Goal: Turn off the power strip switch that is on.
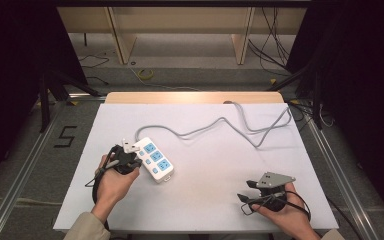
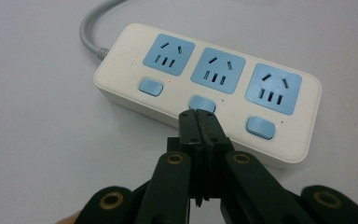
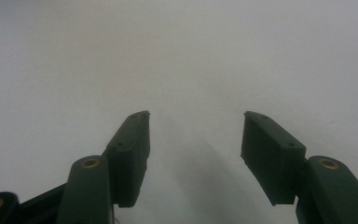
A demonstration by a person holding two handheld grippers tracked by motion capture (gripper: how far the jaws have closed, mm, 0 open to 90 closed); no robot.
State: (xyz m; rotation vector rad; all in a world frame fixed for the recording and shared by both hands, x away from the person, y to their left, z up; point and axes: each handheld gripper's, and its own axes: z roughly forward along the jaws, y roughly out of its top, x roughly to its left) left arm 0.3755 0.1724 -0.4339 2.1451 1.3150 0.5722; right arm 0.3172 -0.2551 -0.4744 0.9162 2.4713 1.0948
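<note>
Jaws of the left gripper [image 2: 199, 116] are pressed tight together, and their tips touch the middle blue button [image 2: 202, 103] on the white plastic power strip with three blue sockets [image 2: 205, 84]. In the high view that strip [image 1: 155, 159] lies on the white table [image 1: 220, 165] at about 9 o'clock, just beside the left hand [image 1: 112, 180]. Its grey cord [image 1: 240, 125] snakes away toward 1 o'clock. The right gripper [image 3: 193, 140] is wide open – holding nothing (it hangs over bare table) – near 5 o'clock, well apart from the strip.
</note>
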